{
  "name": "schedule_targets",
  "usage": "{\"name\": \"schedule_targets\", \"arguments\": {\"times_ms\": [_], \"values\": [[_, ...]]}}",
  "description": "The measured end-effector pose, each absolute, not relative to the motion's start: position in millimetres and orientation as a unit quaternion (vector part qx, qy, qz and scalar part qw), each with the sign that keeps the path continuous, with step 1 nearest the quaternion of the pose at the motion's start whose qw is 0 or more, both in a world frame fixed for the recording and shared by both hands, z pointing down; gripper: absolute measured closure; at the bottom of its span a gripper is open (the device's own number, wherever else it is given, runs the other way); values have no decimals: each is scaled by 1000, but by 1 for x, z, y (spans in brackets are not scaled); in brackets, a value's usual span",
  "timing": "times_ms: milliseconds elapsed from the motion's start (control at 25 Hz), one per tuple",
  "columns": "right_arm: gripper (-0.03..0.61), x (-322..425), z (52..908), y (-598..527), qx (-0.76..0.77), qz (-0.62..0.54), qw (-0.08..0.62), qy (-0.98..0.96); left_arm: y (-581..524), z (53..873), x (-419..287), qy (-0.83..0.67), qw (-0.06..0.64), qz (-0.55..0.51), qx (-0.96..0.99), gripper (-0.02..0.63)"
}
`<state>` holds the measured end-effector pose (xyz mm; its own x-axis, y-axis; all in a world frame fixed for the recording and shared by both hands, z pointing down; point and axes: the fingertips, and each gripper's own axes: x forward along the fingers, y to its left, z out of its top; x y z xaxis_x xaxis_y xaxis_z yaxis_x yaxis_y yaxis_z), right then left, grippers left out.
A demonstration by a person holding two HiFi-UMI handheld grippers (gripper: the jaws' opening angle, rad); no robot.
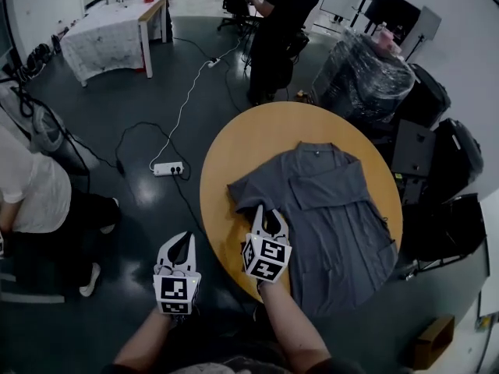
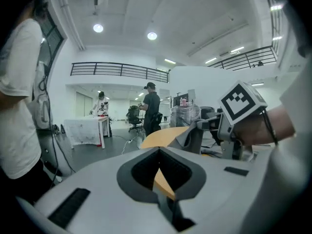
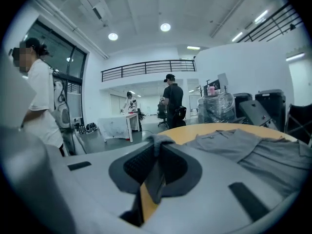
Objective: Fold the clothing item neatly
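Note:
A grey short-sleeved shirt (image 1: 327,209) lies spread flat on the round wooden table (image 1: 265,127), collar toward the far side. My right gripper (image 1: 268,213) is at the shirt's left sleeve (image 1: 245,189) near the table's front left edge. In the right gripper view it (image 3: 157,149) is shut on a fold of grey sleeve cloth (image 3: 157,139), and the rest of the shirt (image 3: 253,147) stretches away to the right. My left gripper (image 1: 183,242) hovers off the table to the left, above the floor. Its jaws (image 2: 158,154) are shut with nothing between them.
A person in black (image 1: 277,22) stands beyond the table's far side. A person in a white shirt (image 1: 31,193) sits at the left. A power strip (image 1: 168,167) and cables lie on the floor. A plastic-wrapped stack (image 1: 366,68) and black cases (image 1: 437,162) crowd the right.

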<state>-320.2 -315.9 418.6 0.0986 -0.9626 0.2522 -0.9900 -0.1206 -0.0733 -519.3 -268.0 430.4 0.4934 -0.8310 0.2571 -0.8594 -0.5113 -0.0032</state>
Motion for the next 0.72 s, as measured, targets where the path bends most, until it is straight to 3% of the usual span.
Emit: {"name": "schedule_targets", "arguments": {"times_ms": [440,720], "values": [[558,-158,377,-310,696,145,4,-703,-254,413,-384,-531,48,118,838,606],[558,-81,395,-294,654,150,34,-740,-235,407,-303,-543,52,108,831,606]]}}
